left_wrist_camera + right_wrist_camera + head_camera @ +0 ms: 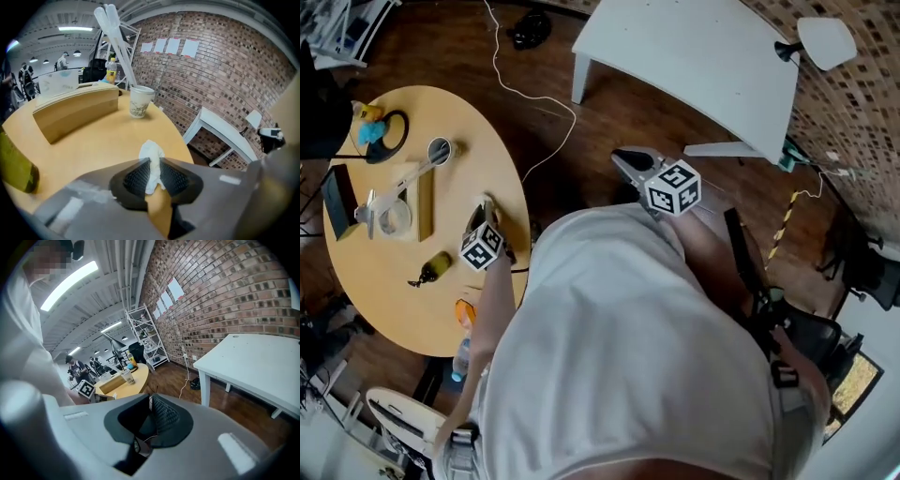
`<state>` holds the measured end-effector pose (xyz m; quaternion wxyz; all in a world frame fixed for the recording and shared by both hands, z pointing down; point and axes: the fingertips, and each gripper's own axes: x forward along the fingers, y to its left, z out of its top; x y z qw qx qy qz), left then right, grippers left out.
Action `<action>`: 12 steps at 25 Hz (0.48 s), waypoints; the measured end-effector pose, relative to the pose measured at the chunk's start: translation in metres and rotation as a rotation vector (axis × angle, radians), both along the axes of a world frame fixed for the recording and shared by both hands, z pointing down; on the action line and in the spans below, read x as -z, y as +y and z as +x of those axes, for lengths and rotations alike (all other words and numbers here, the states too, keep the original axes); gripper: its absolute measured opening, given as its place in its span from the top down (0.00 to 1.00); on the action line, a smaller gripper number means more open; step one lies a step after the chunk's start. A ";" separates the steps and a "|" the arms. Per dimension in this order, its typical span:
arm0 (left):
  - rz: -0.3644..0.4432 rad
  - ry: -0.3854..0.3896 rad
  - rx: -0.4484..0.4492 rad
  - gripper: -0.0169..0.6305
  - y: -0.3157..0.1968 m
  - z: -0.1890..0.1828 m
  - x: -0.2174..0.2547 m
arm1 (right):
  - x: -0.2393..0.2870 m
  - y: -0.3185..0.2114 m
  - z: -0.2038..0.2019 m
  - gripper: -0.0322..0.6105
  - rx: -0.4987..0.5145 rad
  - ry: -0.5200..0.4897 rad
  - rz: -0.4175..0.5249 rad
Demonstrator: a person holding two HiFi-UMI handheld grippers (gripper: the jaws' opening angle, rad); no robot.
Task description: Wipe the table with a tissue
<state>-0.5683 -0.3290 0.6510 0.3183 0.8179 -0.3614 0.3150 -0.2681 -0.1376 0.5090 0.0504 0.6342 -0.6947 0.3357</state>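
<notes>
One round wooden table (483,131) filled the left of the head view. On it, from the left, stood one dark tablet (337,202) near the rim, one clear plastic object (389,214), one wooden box (423,199), one paper cup (439,150) and one olive-yellow bottle (436,266).

The left gripper (486,211) hung over the right side of that table. Its two fingers were clamped on one white tissue (151,151), which was pinched between the ribbed pads and bulged out past the fingertips above the tabletop. Whether the tissue touched the wood could not be told. Past it in the left gripper view, the cup stood just right of the box.

One white cable (546,103) trailed across the dark wooden floor (600,122).

Further right, the right gripper (623,161) was held over that floor, well apart from the round table, in front of the person's white shirt (619,328). Its two fingers were together at the tips with nothing between them.

One white table (694,56) stood beyond it, beside the brick wall (220,70), which carried four sheets of paper (168,46) in a row.
</notes>
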 end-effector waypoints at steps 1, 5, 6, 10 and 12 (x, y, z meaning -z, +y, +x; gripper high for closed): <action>0.007 0.018 -0.027 0.86 0.004 0.011 0.008 | 0.000 0.000 0.003 0.91 -0.005 -0.004 0.004; 0.059 0.125 -0.095 0.86 0.016 0.059 0.042 | 0.003 0.000 0.013 0.91 -0.001 -0.012 0.023; 0.073 0.150 -0.111 0.86 0.017 0.073 0.051 | 0.005 0.000 0.017 0.91 0.000 -0.011 0.030; 0.114 0.221 -0.209 0.86 0.024 0.132 0.080 | 0.010 0.008 0.040 0.91 -0.030 -0.012 0.054; 0.128 0.247 -0.255 0.86 0.026 0.164 0.093 | 0.011 0.015 0.057 0.91 -0.055 -0.014 0.063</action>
